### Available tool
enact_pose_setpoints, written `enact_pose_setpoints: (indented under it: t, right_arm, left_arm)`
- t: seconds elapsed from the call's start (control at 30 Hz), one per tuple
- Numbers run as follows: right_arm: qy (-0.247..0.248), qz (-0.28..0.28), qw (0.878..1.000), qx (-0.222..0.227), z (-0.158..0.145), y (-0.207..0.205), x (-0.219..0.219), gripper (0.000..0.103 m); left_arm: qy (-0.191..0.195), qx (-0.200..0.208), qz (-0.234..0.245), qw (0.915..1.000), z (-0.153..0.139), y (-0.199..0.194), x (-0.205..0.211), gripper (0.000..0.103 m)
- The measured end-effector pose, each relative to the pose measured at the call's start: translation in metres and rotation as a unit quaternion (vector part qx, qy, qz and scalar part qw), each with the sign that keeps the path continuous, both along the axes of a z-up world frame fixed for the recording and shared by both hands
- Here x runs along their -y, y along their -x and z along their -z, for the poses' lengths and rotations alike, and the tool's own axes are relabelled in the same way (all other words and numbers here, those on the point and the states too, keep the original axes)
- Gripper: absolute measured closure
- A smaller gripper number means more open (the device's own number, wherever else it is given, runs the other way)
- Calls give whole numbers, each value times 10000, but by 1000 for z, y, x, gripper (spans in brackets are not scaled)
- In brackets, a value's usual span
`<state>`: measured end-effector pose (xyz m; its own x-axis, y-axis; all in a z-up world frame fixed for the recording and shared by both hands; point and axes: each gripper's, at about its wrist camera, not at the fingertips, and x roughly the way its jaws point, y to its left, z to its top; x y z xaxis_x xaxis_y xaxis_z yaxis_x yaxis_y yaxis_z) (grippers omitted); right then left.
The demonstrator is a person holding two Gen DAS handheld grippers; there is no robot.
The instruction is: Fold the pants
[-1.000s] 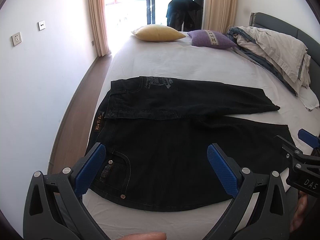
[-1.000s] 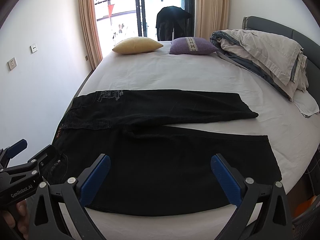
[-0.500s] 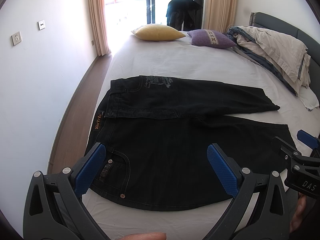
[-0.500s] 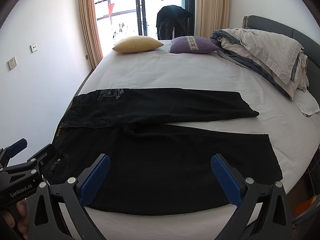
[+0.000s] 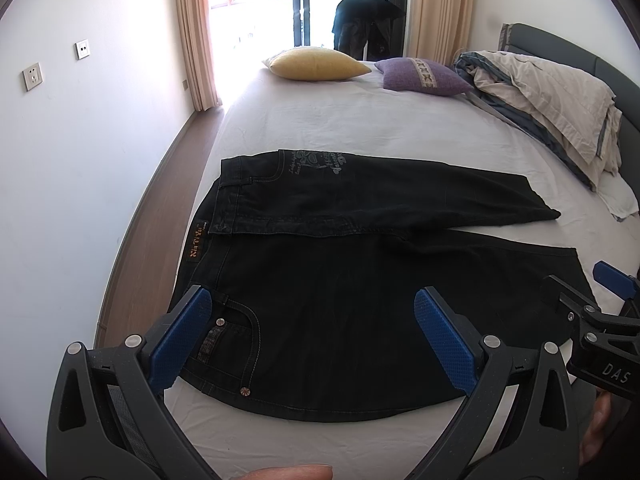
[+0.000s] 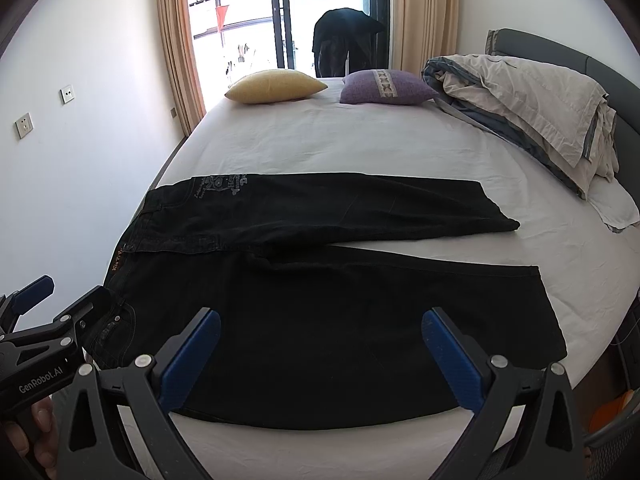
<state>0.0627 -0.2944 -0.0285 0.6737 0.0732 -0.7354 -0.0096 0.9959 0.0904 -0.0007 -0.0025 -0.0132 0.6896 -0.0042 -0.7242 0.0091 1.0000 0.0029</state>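
Black jeans (image 5: 340, 280) lie spread flat on the white bed (image 5: 360, 128), waistband at the left, both legs running right; they also show in the right wrist view (image 6: 320, 312). The far leg (image 5: 420, 196) angles slightly away from the near leg. My left gripper (image 5: 312, 328) is open and empty, hovering over the near hip with its front pocket (image 5: 232, 344). My right gripper (image 6: 320, 352) is open and empty over the near leg. Each gripper shows at the edge of the other's view, the right one in the left wrist view (image 5: 600, 320) and the left one in the right wrist view (image 6: 52, 320).
A yellow pillow (image 5: 316, 64), a purple pillow (image 5: 424, 76) and a heap of bedding (image 5: 552, 100) lie at the far and right side of the bed. A wall (image 5: 80, 160) and a wood floor strip (image 5: 160, 200) run along the left.
Both grippers have drifted very slightly; the jeans lie unchanged and nothing has been taken hold of.
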Motion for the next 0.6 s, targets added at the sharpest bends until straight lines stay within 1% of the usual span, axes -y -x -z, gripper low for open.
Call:
enact_pose_setpoints:
  t: [0.6]
  right_arm:
    - [4, -3, 10000, -24, 3, -2, -1, 0]
  left_arm:
    - [0, -16, 8, 10000, 1, 0, 1, 0]
